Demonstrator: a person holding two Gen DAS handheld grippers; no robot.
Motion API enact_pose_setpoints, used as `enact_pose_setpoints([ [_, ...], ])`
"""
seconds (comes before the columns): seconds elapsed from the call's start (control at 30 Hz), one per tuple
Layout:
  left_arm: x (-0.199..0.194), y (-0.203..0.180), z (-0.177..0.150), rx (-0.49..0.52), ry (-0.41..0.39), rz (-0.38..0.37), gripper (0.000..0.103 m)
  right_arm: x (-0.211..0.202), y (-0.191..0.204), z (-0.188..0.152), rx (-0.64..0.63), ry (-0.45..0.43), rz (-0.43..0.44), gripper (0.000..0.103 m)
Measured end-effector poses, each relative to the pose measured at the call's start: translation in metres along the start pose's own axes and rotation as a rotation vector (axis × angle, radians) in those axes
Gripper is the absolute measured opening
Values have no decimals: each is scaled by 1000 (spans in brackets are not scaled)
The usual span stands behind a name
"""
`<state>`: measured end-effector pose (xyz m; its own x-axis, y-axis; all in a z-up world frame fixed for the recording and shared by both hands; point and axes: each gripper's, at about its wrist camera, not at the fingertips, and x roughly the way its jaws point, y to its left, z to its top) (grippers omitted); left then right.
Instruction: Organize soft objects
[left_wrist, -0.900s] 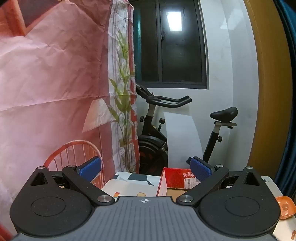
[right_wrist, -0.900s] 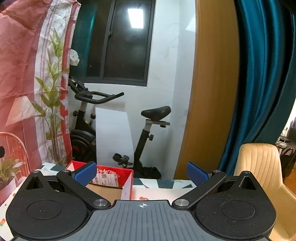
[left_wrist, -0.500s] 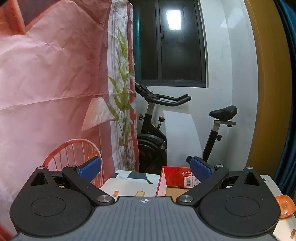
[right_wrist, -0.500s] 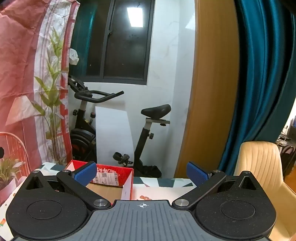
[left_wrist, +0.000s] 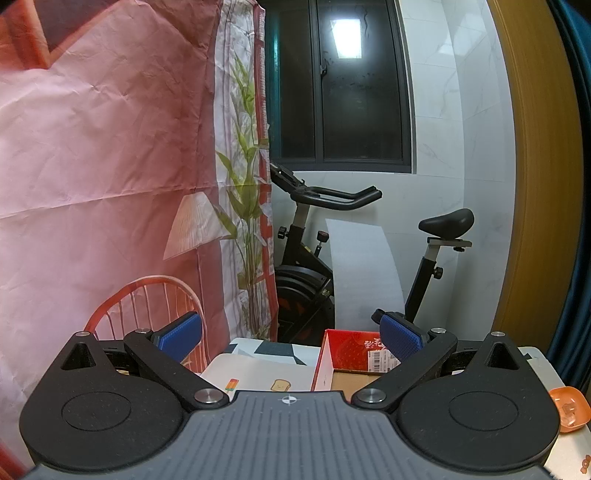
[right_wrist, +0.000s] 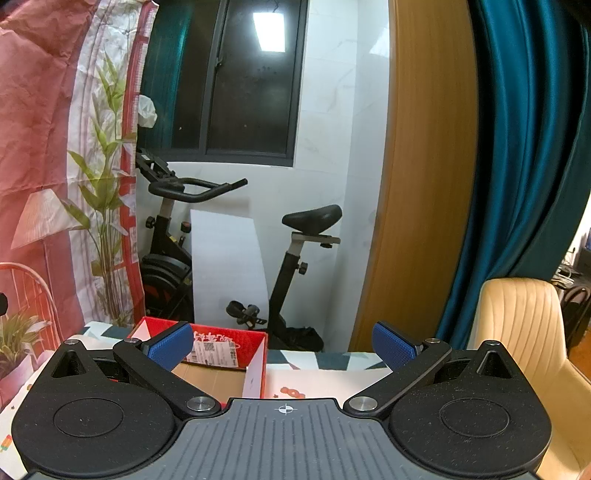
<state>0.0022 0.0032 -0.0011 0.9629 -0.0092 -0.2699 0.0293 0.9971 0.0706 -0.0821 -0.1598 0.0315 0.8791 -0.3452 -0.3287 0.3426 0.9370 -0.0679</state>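
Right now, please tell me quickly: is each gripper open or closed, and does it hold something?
Left gripper: open, holding nothing.
Right gripper: open, holding nothing.

open air ahead, box walls low on the desk

we see both grippers held above the desk (right_wrist: 332, 376) with jaws spread wide and nothing between the pads. the left gripper (left_wrist: 291, 338) faces bare desk surface at its left and the red box (left_wrist: 332, 358) at its right, whose upright walls stand in the way low down. the right gripper (right_wrist: 282, 343) has the same box at its left pad and bare printed cover ahead. beyond the desk edge stands an exercise bike (right_wrist: 288, 258); a beige chair (right_wrist: 524, 332) crowds the right side.
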Motion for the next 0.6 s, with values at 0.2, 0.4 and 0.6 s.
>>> enact_pose_setpoints([
  [0.2, 1, 0, 0, -4, -3, 4, 103, 0, 0, 0, 1, 1, 0, 103],
  [0.4, 0, 0, 1, -7, -2, 7, 103, 0, 0, 0, 2, 3, 1, 103],
  [0.6, 0, 1, 0, -6, -1, 8, 103, -1, 2, 0, 1, 1, 4, 103],
])
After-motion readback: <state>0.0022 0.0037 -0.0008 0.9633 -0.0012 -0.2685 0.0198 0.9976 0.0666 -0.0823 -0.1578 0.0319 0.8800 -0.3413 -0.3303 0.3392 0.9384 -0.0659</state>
